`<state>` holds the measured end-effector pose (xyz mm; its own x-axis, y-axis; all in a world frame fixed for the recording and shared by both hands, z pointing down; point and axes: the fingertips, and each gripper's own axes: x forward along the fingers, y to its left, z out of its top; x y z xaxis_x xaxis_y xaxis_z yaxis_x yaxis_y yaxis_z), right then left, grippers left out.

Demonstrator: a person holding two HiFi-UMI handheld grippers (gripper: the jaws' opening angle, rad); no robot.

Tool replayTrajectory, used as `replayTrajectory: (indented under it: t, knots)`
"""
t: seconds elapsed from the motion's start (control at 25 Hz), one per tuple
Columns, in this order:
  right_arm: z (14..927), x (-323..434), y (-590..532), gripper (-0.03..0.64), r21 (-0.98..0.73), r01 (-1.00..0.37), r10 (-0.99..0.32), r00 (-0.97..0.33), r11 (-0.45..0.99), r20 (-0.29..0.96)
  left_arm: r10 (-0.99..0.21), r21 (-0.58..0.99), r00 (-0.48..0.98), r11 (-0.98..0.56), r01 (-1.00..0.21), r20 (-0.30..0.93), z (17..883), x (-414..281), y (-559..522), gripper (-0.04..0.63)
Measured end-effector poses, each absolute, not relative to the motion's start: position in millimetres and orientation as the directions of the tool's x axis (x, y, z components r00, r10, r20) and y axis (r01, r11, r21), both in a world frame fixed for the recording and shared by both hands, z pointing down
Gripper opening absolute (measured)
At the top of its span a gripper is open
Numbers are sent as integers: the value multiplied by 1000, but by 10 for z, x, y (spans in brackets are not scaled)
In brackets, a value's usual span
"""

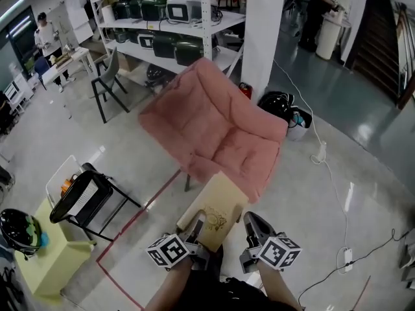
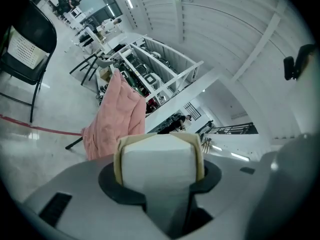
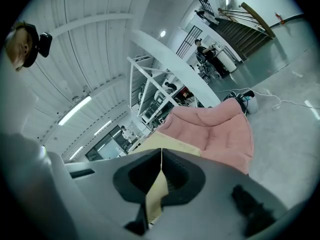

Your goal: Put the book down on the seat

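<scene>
A tan book point(image 1: 216, 207) with a gold emblem on its cover is held level between my two grippers, just before the front edge of the pink cushioned seat point(image 1: 217, 131). My left gripper point(image 1: 195, 229) is shut on the book's thick page block point(image 2: 157, 166). My right gripper point(image 1: 249, 230) is shut on a thin edge of the book point(image 3: 159, 185), its jaws nearly together. In the left gripper view the pink seat point(image 2: 117, 116) is ahead to the left. It fills the middle right of the right gripper view point(image 3: 220, 129), and nothing lies on its cushion.
A black folding chair point(image 1: 87, 199) and a yellow-green table point(image 1: 45, 254) with a helmet point(image 1: 19, 230) stand at the left. Red floor tape point(image 1: 139, 216) runs below the seat. Behind it are a shelf rack point(image 1: 168, 24), a white pillar point(image 1: 269, 37), a black bag point(image 1: 279, 102) and cables point(image 1: 324, 154).
</scene>
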<state>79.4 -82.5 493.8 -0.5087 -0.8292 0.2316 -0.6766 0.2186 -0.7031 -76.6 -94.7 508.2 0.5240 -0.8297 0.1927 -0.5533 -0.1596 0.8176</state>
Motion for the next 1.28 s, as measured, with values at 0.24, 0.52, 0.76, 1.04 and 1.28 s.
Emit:
replayTrajectory:
  t: [0.24,0.52,0.76,1.04,1.28]
  knots:
    - [4952,782,-1419,12,-708,-677,-823,-509,200,254,-809,836,542,-124,-534,226,5217,-749,-1538,219]
    - [5049,776,-2117,12,-716,-679,-814,-501,161,293,-795,852,556,-97,-514,244,5326,-737,-2255,219]
    - [5160,759,-2629,12,-717,-684,-807,-495,135,321,-781,866,571,-79,-494,254,5442,-721,-2760,219]
    - [5267,775,-3181,14,-709,-695,-801,-489,119,346,-769,889,586,-52,-456,255,5539,-634,-3278,219]
    - [5364,737,-3578,14,-701,-703,-793,-493,120,358,-761,911,587,12,-411,275,5750,-616,-3593,219]
